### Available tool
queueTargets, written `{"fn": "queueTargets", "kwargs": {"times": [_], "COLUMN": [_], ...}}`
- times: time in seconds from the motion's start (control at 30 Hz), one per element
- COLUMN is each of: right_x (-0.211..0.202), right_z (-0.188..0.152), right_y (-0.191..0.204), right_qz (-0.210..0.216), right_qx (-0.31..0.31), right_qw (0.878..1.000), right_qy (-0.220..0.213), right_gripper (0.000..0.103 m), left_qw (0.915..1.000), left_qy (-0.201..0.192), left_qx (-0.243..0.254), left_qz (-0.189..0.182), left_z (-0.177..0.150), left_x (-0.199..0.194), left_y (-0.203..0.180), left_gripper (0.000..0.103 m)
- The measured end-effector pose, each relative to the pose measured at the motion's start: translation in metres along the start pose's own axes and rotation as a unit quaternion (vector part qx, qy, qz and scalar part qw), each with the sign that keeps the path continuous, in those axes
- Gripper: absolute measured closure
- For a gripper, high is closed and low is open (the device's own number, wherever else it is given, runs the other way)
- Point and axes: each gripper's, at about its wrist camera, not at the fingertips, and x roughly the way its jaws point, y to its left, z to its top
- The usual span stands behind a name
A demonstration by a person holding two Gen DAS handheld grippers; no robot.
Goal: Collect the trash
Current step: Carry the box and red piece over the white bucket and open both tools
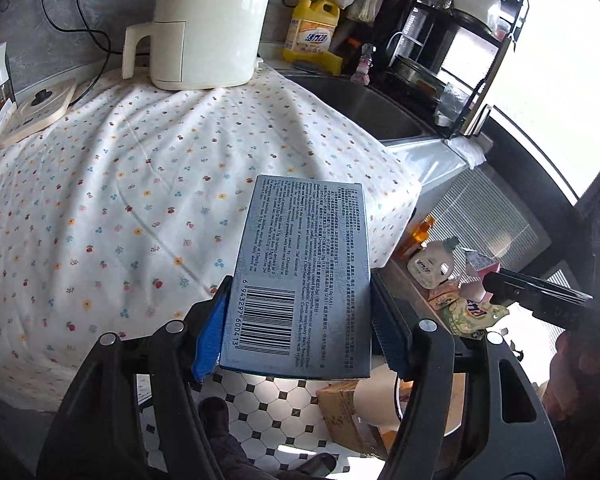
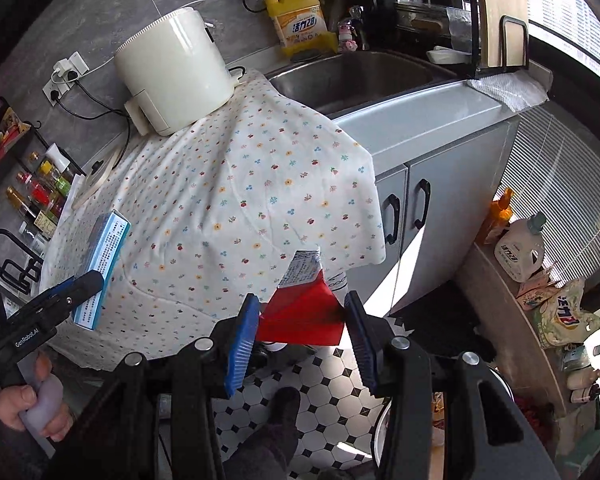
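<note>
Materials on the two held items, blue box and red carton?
Blue box in the left gripper: looks like thin printed paperboard, matte; sharp folded edges, barcode and fine print. Red carton in the right gripper: probably coated paperboard, slightly glossy; creased, flattened panels and a printed label at its top.

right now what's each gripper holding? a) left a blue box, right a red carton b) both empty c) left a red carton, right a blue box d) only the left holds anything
a: the left gripper is shut on the blue box with the barcode, and the right gripper is shut on the red carton.
</note>
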Motion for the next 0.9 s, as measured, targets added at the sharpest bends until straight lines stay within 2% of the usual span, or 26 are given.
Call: {"fn": "queueTargets", "kwargs": {"times": [0.2, 0.4, 0.47, 0.5, 0.9], "right_x": [-0.029, -0.051, -0.06, -0.065, -0.126], "right_z": [-0.045, -0.083, -0.094, -0.099, -0.157], "right_y": [-0.061, -0.109, -0.119, -0.124, -0.179], "right_qz": [-0.038, -0.061, -0.074, -0.083, -0.118], "right_qx": [0.054, 0.11, 0.122, 0.126, 0.202], "right_qw": [0.998, 0.992, 0.99, 0.988, 0.971], "right_qy": [-0.001, -0.009, -0.023, -0.03, -0.056], "right_gripper": [0.059, 0.056, 0.03, 0.026, 0.026], "left_qw": [0.9975, 0.9898, 0.9865, 0.9848, 0.9637], "left_qy": [0.031, 0.064, 0.073, 0.077, 0.11], "left_qx": [0.045, 0.098, 0.115, 0.123, 0.19], "left_qz": [-0.044, -0.08, -0.091, -0.096, -0.152], "left_z": [-0.026, -0.046, -0.053, -0.055, -0.087], "left_x": [0.022, 0.04, 0.045, 0.047, 0.06], "left_y": [-0.062, -0.119, -0.136, -0.144, -0.226], "left_gripper": [0.038, 0.038, 0.038, 0.038, 0.038]}}
